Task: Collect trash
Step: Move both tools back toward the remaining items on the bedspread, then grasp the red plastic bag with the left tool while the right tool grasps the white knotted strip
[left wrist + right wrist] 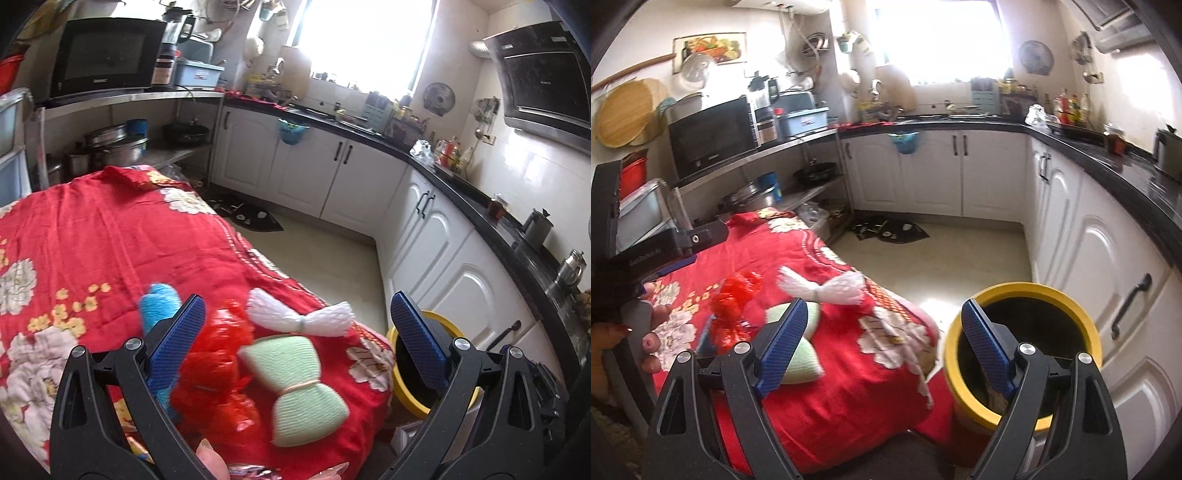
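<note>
Both the left claw [297, 334] and right claw [884, 338] are standing open, empty; 4 foam-net pieces are lying near the desk [92, 236] corner beside the yellow-rimmed bin [1021, 295].

My right gripper [884, 345] hides half the green bundle [798, 363]; I can't see into the dark bin [1067, 295].

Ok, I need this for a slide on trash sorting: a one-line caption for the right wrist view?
Open right gripper above a red flowered cloth strewn with foam nets, beside a yellow-rimmed bin.
</note>
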Action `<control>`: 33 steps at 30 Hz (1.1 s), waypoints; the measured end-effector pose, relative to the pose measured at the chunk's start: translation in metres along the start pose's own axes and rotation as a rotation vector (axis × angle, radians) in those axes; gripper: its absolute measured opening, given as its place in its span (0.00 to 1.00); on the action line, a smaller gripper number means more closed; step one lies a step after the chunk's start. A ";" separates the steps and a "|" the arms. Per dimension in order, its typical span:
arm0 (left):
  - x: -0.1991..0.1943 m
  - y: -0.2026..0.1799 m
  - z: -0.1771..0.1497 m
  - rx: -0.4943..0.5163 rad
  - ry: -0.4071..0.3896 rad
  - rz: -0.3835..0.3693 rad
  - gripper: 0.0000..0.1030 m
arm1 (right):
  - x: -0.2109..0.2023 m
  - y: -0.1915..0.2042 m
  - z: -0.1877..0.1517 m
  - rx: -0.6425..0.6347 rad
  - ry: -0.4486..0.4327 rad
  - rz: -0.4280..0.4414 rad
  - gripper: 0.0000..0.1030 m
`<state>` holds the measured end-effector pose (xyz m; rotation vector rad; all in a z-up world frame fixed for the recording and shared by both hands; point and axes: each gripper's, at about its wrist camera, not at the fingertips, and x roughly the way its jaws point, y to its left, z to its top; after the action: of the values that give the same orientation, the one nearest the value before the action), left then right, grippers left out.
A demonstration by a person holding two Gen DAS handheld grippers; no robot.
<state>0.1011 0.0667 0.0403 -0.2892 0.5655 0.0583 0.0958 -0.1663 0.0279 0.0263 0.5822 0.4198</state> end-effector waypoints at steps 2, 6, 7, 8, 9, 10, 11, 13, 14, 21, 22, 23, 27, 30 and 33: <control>-0.003 0.007 -0.001 -0.005 0.000 0.011 0.90 | 0.003 0.007 0.003 -0.011 0.001 0.018 0.80; -0.006 0.020 -0.005 -0.010 0.010 0.037 0.90 | 0.010 0.022 0.009 -0.043 0.009 0.051 0.80; -0.007 0.023 -0.007 -0.011 0.015 0.043 0.90 | 0.013 0.024 0.010 -0.050 0.013 0.059 0.80; -0.009 0.026 -0.009 -0.012 0.018 0.050 0.90 | 0.014 0.026 0.010 -0.054 0.016 0.065 0.80; -0.010 0.031 -0.011 -0.014 0.025 0.061 0.90 | 0.018 0.030 0.011 -0.060 0.022 0.076 0.80; -0.010 0.035 -0.011 -0.017 0.029 0.065 0.90 | 0.020 0.032 0.011 -0.062 0.029 0.084 0.83; -0.010 0.039 -0.013 -0.018 0.033 0.071 0.90 | 0.024 0.034 0.011 -0.063 0.037 0.089 0.84; -0.011 0.047 -0.016 -0.014 0.045 0.085 0.90 | 0.030 0.036 0.011 -0.064 0.049 0.095 0.85; -0.011 0.048 -0.018 -0.012 0.050 0.089 0.90 | 0.034 0.037 0.012 -0.065 0.057 0.096 0.85; -0.003 0.060 -0.032 -0.003 0.111 0.078 0.90 | 0.064 0.032 0.016 -0.058 0.102 0.100 0.85; -0.001 0.059 -0.034 0.003 0.121 0.074 0.90 | 0.070 0.031 0.016 -0.056 0.112 0.100 0.85; 0.002 0.059 -0.037 0.008 0.134 0.071 0.90 | 0.077 0.030 0.017 -0.055 0.122 0.097 0.85; 0.014 0.057 -0.042 0.014 0.170 0.063 0.90 | 0.101 0.027 0.018 -0.051 0.157 0.092 0.85; 0.023 0.053 -0.044 0.024 0.190 0.084 0.90 | 0.122 0.026 0.020 -0.045 0.187 0.099 0.85; 0.033 0.054 -0.046 0.020 0.219 0.106 0.90 | 0.140 0.026 0.020 -0.038 0.215 0.109 0.85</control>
<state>0.0973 0.1044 -0.0283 -0.2473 0.7982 0.1240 0.2025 -0.0857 -0.0253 -0.0239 0.7870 0.5437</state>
